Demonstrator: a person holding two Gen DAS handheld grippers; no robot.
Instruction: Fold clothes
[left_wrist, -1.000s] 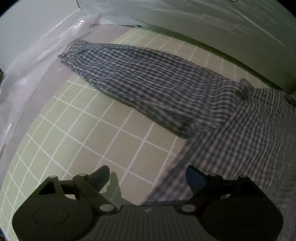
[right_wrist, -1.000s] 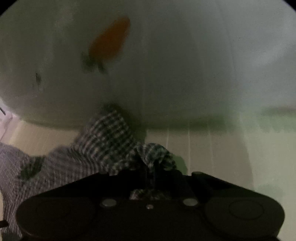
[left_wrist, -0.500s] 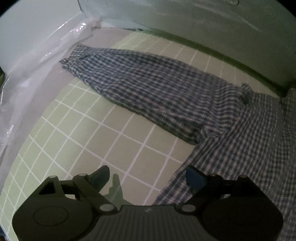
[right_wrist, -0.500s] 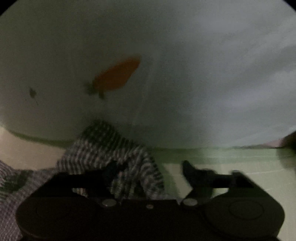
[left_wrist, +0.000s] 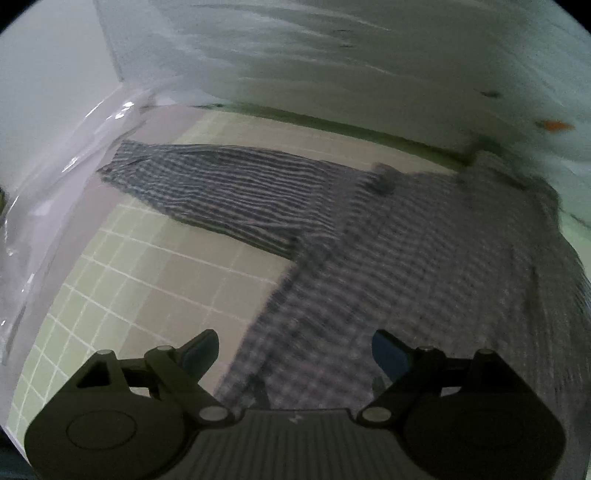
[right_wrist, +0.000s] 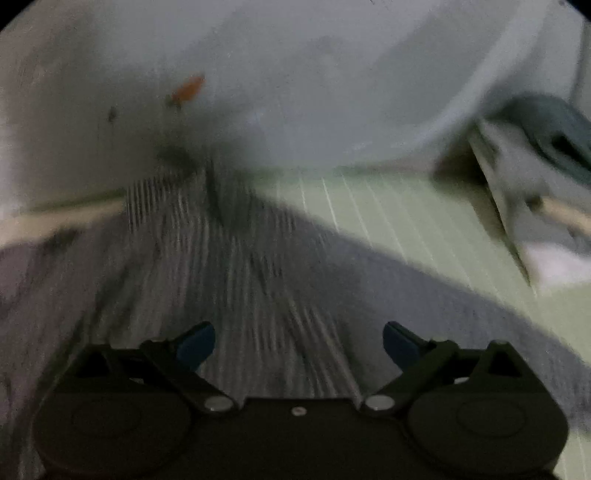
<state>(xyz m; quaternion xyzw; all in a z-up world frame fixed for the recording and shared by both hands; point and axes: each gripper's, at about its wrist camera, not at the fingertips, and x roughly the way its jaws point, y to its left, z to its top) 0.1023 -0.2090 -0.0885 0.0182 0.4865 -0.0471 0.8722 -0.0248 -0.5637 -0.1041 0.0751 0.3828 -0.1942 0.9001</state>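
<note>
- The left gripper (left_wrist: 295, 350) hangs with its jaws spread wide and nothing between them — its left blue pad sits over bare mat, its right one over cloth.
- Far left in that view, crinkled clear plastic sheeting (left_wrist: 55, 184) runs along the edge of the green gridded mat (left_wrist: 147, 280).
- The checked shirt (left_wrist: 424, 258) lies flat on the mat, body ahead and to the right of the left gripper, with the side hem passing just under and between its fingers.
- One sleeve (left_wrist: 221, 192) stretches out from the shoulder toward the far left, cuff end near the plastic; its long axis runs across the view, roughly at right angles to the body's edge.
- That sleeve lies well ahead of the left gripper and on its side of the garment, so the left hand looks the nearer one for bringing it in over the body — a judgement, as no fold shows yet.
- The right gripper (right_wrist: 299, 343) is likewise spread and empty, poised above the shirt's body, which fills the blurred foreground of its view.
- Beyond the cloth the mat continues to the right, and a white wall bearing an orange mark (right_wrist: 190, 88) closes the back.
- At far right sits a pale, blurred object I cannot identify.
</note>
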